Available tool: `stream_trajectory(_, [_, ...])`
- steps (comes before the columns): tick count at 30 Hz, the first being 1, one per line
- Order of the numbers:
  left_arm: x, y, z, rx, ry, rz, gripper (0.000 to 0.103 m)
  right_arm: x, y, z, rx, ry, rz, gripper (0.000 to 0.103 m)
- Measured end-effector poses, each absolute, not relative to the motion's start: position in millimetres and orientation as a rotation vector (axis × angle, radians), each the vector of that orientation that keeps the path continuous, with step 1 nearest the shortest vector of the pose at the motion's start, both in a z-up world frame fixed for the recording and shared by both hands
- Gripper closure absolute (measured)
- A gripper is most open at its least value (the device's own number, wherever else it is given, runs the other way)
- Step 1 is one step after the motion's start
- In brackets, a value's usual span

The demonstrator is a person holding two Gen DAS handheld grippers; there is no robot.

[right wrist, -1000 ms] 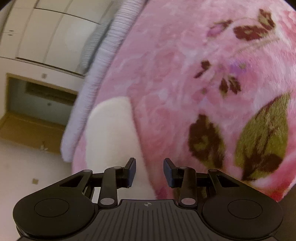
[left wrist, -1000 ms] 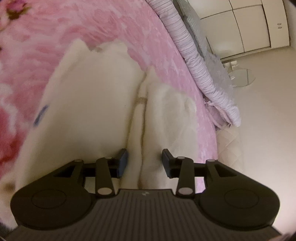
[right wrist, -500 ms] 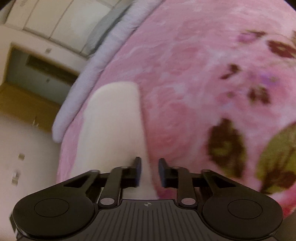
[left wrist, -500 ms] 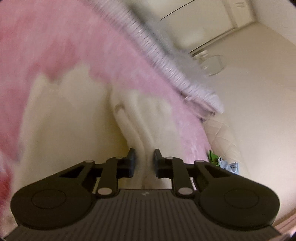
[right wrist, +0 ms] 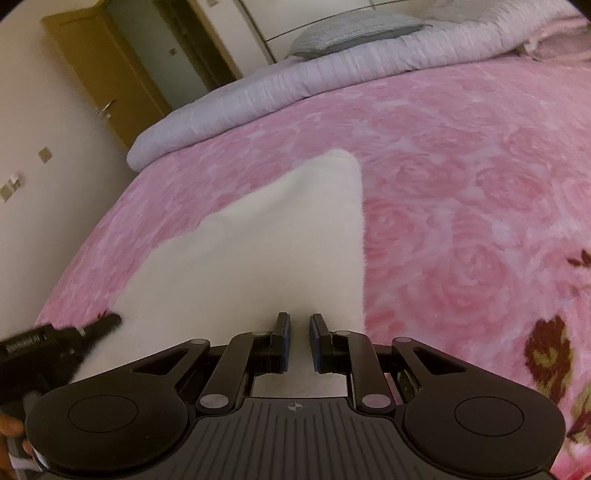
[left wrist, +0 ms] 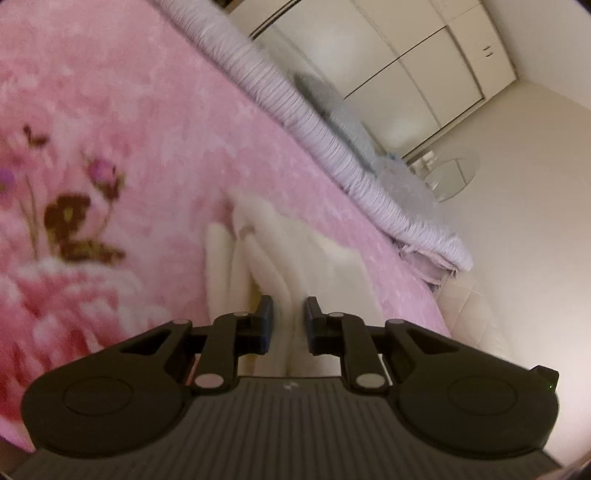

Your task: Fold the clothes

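- both grippers have narrowed since the earlier frames, when their jaws stood wide over the cream cloth; both views have also swung, so more of the room shows now.
- a pink floral blanket (right wrist: 461, 192) covers the bed and fills most of each view, with dark brown flowers and green leaves printed near its edges.
- a lilac ribbed quilt (right wrist: 295, 81) lies rolled along the far side of the bed, with a grey pillow (right wrist: 351, 29) just behind it.
- pale cupboard doors (left wrist: 424, 55) line the wall beyond the bed; in the right wrist view a brown wooden door (right wrist: 103, 74) stands at the left, above a pale floor.
- the cream garment (right wrist: 258, 251) lies flat on the blanket near the bed's edge, tapering to a point toward the quilt; in the left wrist view its bunched folds (left wrist: 280, 251) run away from the camera.
- the right gripper (right wrist: 299, 341) points down at the garment, its jaws closing on a flat edge of the cream cloth, which sits between the blue pads.
- the left gripper (left wrist: 288, 323) is clenched on a ridge of the garment's folds, which rises between its pads.
- the left gripper's black body (right wrist: 55, 343) also shows at the lower left of the right wrist view, touching the cloth's near edge.
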State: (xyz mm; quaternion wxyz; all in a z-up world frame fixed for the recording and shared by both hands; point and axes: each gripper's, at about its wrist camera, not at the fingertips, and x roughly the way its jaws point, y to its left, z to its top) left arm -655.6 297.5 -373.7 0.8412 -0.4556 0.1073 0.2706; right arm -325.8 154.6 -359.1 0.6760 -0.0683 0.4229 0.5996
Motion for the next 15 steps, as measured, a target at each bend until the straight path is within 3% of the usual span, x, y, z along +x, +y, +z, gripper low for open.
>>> stream_trajectory(5, [-646.5, 303.6, -384.9, -0.902, 0.317, 0.642, 0.089, -339.3, 166.5, -361.5, -0.248, 0.857, 1.369, 0.087])
stream_trajectory(11, [-671.6, 303.7, -393.1, -1.093, 0.234, 0.629, 0.084, -342.3, 160.7, -367.9, -0.247, 0.796, 1.406, 0.087])
stream_trajectory(13, [-679.5, 299.2, -387.2, -1.121, 0.218, 0.633, 0.082, -321.7, 151.3, -369.7, -0.104, 0.891, 1.422, 0.086])
stream_trajectory(15, [-691.4, 291.3, -383.1, -1.16, 0.191, 0.642, 0.069, -295.6, 138.3, -371.8, 0.084, 1.021, 1.42, 0.086])
